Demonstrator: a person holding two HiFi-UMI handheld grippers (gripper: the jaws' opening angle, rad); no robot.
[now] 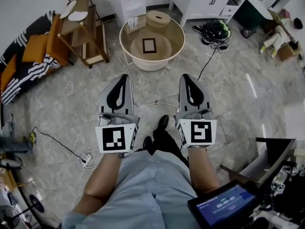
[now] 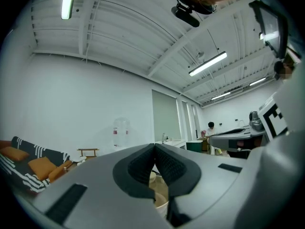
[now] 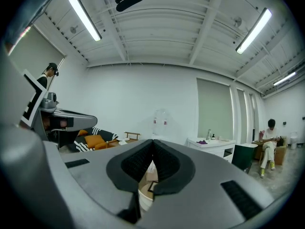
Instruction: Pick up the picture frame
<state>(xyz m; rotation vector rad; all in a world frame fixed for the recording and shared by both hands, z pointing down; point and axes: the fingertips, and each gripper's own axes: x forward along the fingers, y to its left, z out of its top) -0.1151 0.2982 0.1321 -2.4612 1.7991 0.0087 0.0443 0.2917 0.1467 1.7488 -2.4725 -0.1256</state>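
Observation:
A small dark-edged picture frame lies flat on the inner disc of a round cream table, out on the floor ahead of me. Both grippers are held level in front of my body, well short of the table. In the head view my left gripper and right gripper point toward it, side by side. The left gripper has its pads pressed together with nothing between them. So does the right gripper; below its tips a corner of the frame shows on the table.
A wooden rack and a sofa with orange cushions stand at the left. A white cabinet is at the back. Cables and a power strip lie on the tiled floor. A screen is at lower right.

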